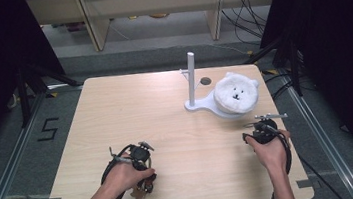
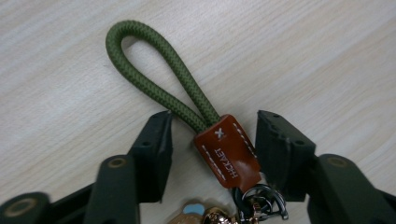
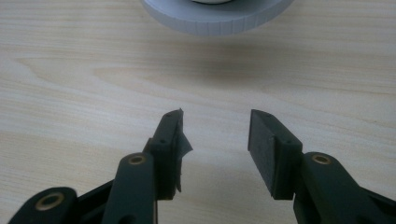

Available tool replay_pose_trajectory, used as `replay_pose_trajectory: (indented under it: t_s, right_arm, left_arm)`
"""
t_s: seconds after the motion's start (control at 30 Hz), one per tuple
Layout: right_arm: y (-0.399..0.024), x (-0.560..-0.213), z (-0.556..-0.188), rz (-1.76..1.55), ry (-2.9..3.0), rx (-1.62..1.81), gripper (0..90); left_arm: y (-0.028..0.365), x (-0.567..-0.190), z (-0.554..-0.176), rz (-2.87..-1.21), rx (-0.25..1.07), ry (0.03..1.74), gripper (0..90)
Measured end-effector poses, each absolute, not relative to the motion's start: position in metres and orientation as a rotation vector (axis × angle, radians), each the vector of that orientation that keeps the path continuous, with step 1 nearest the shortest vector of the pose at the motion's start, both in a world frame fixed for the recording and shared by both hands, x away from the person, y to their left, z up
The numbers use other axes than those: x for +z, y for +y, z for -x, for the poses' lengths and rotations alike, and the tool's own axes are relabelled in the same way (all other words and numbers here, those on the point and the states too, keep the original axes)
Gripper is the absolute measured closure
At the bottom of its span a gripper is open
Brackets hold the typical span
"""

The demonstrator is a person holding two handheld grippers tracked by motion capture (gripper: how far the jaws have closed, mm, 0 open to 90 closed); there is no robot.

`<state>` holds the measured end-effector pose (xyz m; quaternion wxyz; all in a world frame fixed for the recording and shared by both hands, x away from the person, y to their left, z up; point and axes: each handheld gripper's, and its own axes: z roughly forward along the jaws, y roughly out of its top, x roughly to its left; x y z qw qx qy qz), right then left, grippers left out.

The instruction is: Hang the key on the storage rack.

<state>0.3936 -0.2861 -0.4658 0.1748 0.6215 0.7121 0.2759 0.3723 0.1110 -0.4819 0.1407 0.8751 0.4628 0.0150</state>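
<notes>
The keychain (image 2: 227,151), an olive cord loop on a brown leather tab, is lying on the table (image 1: 165,111) at its 7 o'clock corner. The left gripper (image 2: 214,135) is straddling the tab, jaws half open, pads not pressing. The right gripper (image 3: 215,135) is hovering empty, jaws apart, at 5 o'clock of the white stand (image 1: 200,104).

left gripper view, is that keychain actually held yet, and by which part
Not yet. The left hand-held gripper has its jaws either side of the keychain's brown leather tab, with gaps showing. The green cord loop lies free on the table.
</notes>
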Motion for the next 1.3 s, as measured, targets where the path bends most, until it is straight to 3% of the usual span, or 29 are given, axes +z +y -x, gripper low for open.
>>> replay_pose_trajectory:
  t_s: [0.07,0.3,0.5,0.73,1.0,1.3]
  right_arm:
    - [-0.286,-0.466,-0.393,-1.782,2.018,0.781,56.1]
    - [-0.287,-0.467,-0.393,-1.784,2.021,0.795,55.8]
    - [-0.288,-0.466,-0.392,-1.792,2.01,0.778,55.7]
    - [-0.289,-0.466,-0.392,-1.786,2.008,0.767,55.5]
    - [-0.288,-0.465,-0.392,-1.791,2.007,0.782,55.1]
    - [-0.29,-0.466,-0.392,-1.787,2.001,0.784,54.8]
  left_arm:
    - [0.112,-0.48,-0.373,-2.578,0.038,1.301,56.9]
    - [0.115,-0.48,-0.375,-2.681,0.063,1.145,64.5]
    - [0.119,-0.477,-0.378,-2.743,0.048,1.094,64.1]
    - [0.122,-0.47,-0.379,-2.74,0.04,1.13,55.3]
    - [0.119,-0.474,-0.376,-2.74,0.034,1.175,56.2]
    - [0.118,-0.477,-0.374,-2.789,0.042,1.082,64.0]
